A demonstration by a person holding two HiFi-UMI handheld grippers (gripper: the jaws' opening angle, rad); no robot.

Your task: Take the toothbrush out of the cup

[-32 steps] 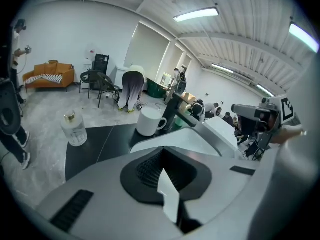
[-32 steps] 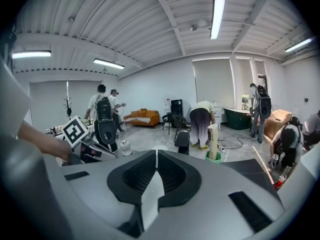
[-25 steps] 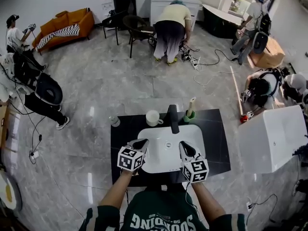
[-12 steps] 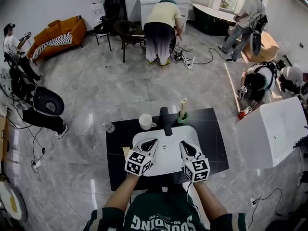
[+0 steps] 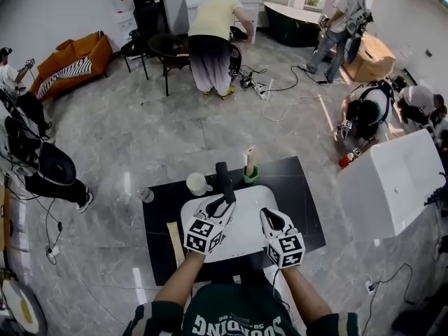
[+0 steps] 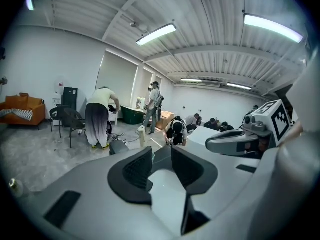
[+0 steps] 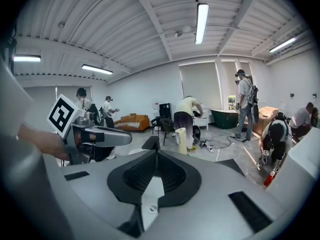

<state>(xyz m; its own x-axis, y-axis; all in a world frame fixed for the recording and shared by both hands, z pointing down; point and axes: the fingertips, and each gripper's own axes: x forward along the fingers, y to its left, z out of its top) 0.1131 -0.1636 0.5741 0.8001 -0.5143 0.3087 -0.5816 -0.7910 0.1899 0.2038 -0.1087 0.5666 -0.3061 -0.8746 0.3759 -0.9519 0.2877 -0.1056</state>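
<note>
A cream toothbrush (image 5: 249,158) stands upright in a small green cup (image 5: 250,176) on the black counter (image 5: 304,208), just right of the black faucet (image 5: 225,179). My left gripper (image 5: 222,204) hovers over the white sink (image 5: 245,236), its tips near the faucet's base. Its jaws have just been opening and stand open with nothing between them. In the left gripper view the toothbrush (image 6: 141,135) rises beyond the left gripper (image 6: 162,166). My right gripper (image 5: 269,218) hangs shut and empty over the sink's right side. The right gripper view shows the toothbrush (image 7: 182,140) ahead of the right gripper (image 7: 155,159).
A white mug (image 5: 196,183) stands left of the faucet. A flat cream strip (image 5: 173,240) lies on the counter left of the sink. A big white box (image 5: 392,184) stands to the right, a small bottle (image 5: 145,195) on the floor. Several people move about behind.
My left gripper has moved forward and to the right towards the faucet, and its jaws have parted. The right gripper has shifted a little. A cream strip now shows left of the sink.
</note>
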